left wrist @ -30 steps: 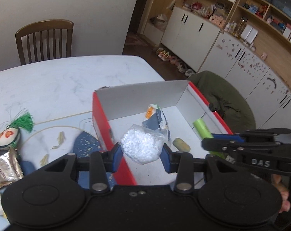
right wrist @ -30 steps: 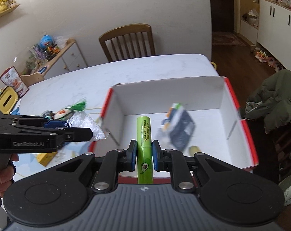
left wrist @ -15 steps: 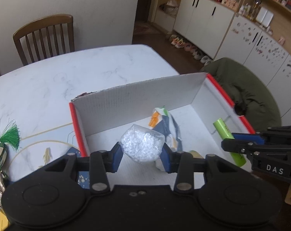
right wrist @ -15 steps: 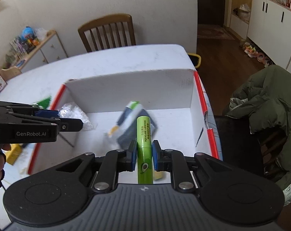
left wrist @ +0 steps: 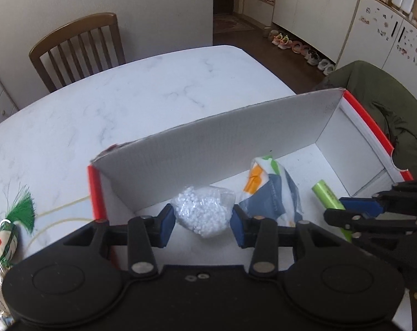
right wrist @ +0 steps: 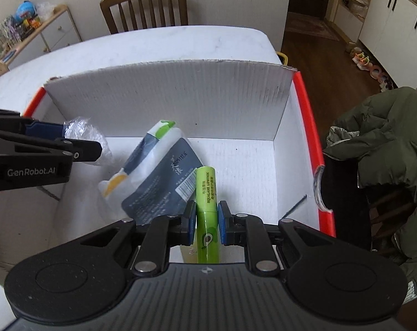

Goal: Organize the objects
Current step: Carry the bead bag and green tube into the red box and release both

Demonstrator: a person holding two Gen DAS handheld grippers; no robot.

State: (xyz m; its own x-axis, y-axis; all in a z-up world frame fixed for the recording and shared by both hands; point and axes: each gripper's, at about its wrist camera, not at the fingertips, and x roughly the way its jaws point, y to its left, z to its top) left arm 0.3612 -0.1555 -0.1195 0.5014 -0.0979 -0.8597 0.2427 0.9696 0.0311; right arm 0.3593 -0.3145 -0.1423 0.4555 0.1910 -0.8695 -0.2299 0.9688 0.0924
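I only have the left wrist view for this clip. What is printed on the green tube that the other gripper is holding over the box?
Observer: The right wrist view reads "SQUALANE LIPSTICK" on the green lipstick tube, with an avocado picture lower down.
Operator: Is the right gripper closed on it?
Observer: Yes, the right gripper has both blue pads against the tube's sides.
Operator: What sits under the tube?
Observer: Inside the white box, the blue-grey pouch lies just left of the tube, barcode facing up.
Operator: And my bag?
Observer: From the right, the left gripper holds the clear bag of white pellets inside the box's left end.
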